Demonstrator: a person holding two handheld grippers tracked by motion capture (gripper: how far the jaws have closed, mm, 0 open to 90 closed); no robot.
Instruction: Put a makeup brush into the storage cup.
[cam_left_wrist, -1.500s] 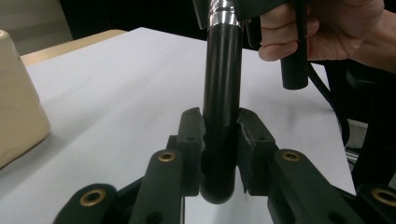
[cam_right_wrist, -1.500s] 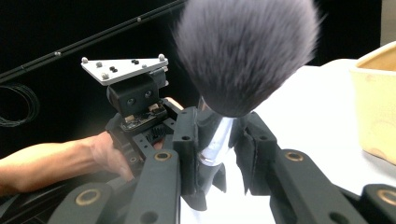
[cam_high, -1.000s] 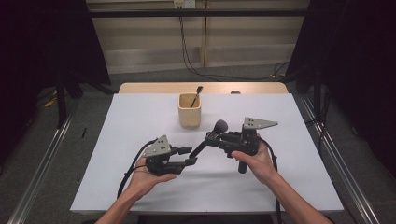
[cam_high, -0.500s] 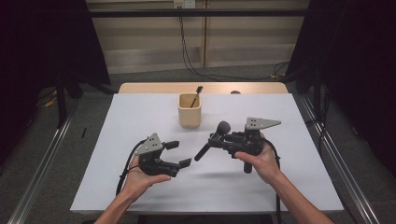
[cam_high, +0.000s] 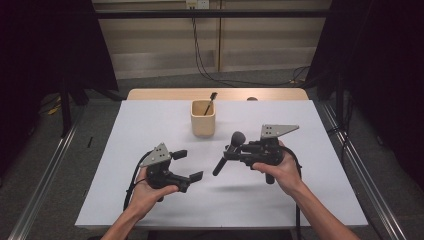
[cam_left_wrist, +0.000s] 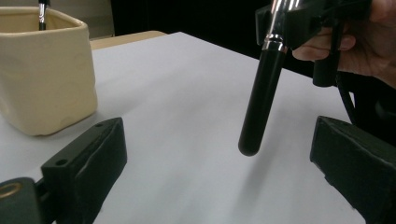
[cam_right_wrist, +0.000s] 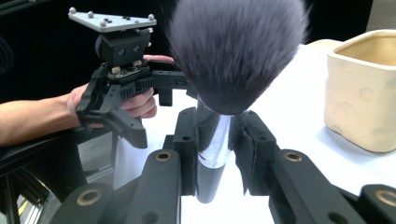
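Note:
A makeup brush (cam_high: 227, 152) with a black handle, silver ferrule and dark bristles hangs tilted above the white table, bristles up. My right gripper (cam_high: 231, 152) is shut on its ferrule (cam_right_wrist: 215, 140). My left gripper (cam_high: 188, 165) is to the left of the handle's lower end (cam_left_wrist: 259, 107). Its jaws have just been opening, stand wide and hold nothing. In the left gripper view the handle hangs a little ahead of the jaws, apart from them. A cream square cup (cam_high: 203, 120) stands behind the grippers, with a thin brush (cam_high: 211, 100) leaning in it.
A white sheet (cam_high: 150, 130) covers the table, and a bare wooden strip (cam_high: 160, 94) runs along the far edge. A small dark object (cam_high: 251, 99) lies on that strip. Metal rails run along the floor on both sides.
A second ago my left gripper's jaws were at the brush handle's end. They have opened and drawn back to the left. The right gripper still holds the brush in about the same place.

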